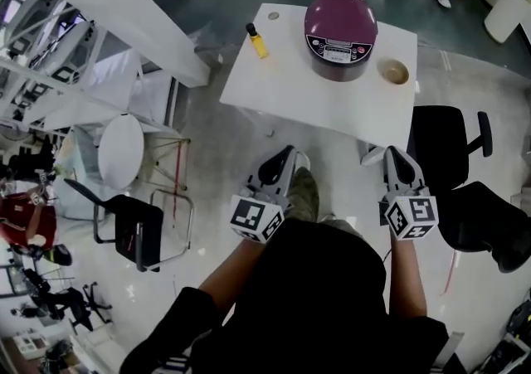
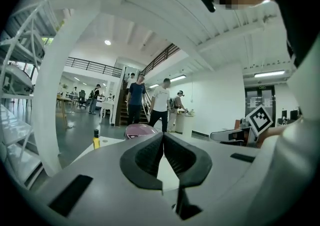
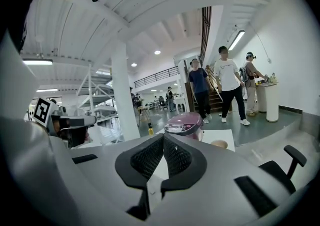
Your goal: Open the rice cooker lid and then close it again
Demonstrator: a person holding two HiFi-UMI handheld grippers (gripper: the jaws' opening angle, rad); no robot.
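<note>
Left tongs (image 1: 287, 153), right tongs (image 1: 393, 153): closed, empty

White table (image 1: 290, 90), on a glossy floor (image 1: 217, 167). Bears, as the head view shows the top:
- maroon rice cooker (image 1: 340, 32), lid down, at 1 o'clock
- upright yellow bottle (image 1: 256, 41), dark cap, at 10 o'clock
- small tan bowl (image 1: 393, 72) at 3 o'clock

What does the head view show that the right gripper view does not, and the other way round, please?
Only the head view shows the marker cube on the right gripper and the whole white table. Only the right gripper view shows the staircase and that gripper's jaws pressed together, with nothing between them. Both show the purple rice cooker with its lid down, the yellow bottle, the small bowl and the black office chair.
</note>
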